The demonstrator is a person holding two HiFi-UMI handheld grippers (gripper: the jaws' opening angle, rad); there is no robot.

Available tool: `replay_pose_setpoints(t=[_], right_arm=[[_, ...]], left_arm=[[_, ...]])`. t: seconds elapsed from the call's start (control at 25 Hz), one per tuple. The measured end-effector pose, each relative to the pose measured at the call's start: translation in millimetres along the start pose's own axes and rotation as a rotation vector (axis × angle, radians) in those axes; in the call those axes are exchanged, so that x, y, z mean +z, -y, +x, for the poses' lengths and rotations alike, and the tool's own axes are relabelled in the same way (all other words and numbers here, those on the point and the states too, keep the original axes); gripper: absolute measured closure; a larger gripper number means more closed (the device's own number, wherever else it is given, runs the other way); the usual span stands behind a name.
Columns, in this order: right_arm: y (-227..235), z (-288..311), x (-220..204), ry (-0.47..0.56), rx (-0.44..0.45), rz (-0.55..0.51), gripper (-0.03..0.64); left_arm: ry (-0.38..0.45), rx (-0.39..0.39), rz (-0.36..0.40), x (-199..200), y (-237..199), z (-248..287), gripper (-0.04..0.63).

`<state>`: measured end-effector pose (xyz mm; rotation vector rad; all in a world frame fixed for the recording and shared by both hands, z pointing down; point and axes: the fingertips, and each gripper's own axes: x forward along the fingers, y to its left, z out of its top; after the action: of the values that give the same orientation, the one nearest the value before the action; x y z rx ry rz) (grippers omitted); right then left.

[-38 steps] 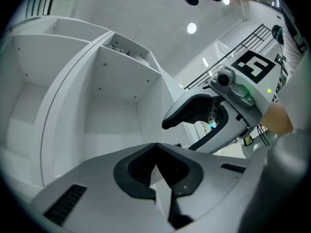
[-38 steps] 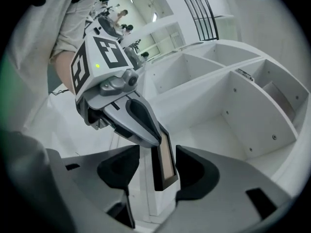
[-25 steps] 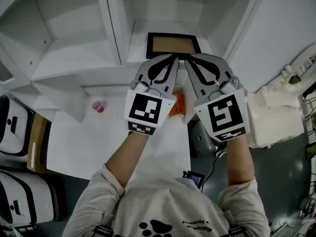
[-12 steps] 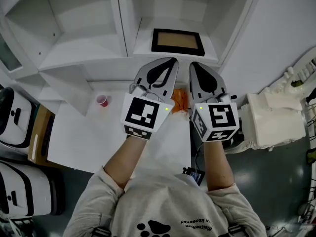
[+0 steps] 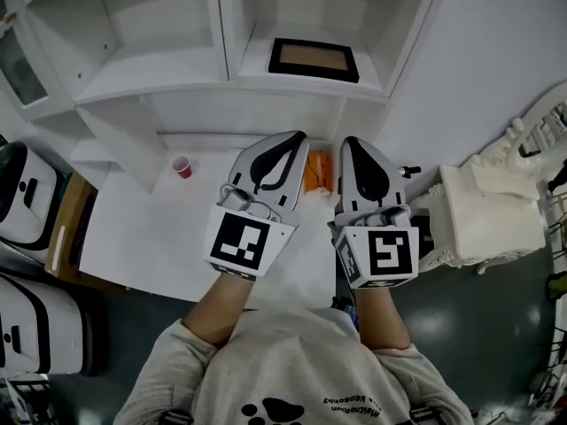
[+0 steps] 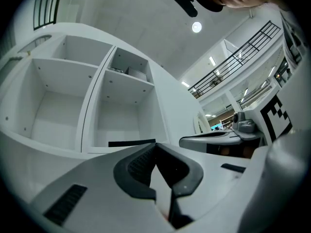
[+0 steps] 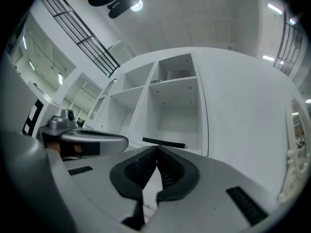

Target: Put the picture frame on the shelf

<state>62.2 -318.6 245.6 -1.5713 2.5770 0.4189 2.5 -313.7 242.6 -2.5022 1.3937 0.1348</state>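
The black-edged picture frame [image 5: 314, 59] with a tan panel lies flat on a white shelf [image 5: 257, 69] board, in the right-hand compartment. It shows as a thin dark strip [image 6: 131, 142] in the left gripper view and as a dark strip [image 7: 163, 142] in the right gripper view. My left gripper [image 5: 301, 136] is shut with nothing in it, below the shelf edge. My right gripper [image 5: 345, 142] is shut and empty beside it. Both are well apart from the frame.
A small red cup [image 5: 181, 166] stands on the white table [image 5: 142, 246] at the left. An orange object [image 5: 318, 172] lies between the grippers. White ornate furniture [image 5: 492, 211] stands at the right. Black-and-white cases [image 5: 22, 211] sit at the far left.
Both grippers have pulled back from the shelf toward the person, leaving the frame lying on the shelf board. The jaws stay shut.
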Motion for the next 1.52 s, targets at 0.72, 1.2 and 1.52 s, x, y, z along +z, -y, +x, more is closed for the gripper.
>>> replay_pose_setpoints(t=[0.72, 1.2, 1.52], right_arm=[[-62.1, -94.2, -60.3, -0.088, 0.09, 0.016, 0.584], [-73.4, -94.8, -70.9, -0.095, 0.141, 0.043, 0.584], [-72.6, -93.0, -76.8, -0.101, 0.164, 0.037, 0.584]], left_arm=[[-0.008, 0.037, -0.083, -48.1, 63.1, -80.4, 0.575], [-0.104, 0.029, -0.101, -75.1, 73.7, -92.0, 0.575], [-0.05, 0.016, -0.117, -71.5, 74.2, -84.9, 0.575]])
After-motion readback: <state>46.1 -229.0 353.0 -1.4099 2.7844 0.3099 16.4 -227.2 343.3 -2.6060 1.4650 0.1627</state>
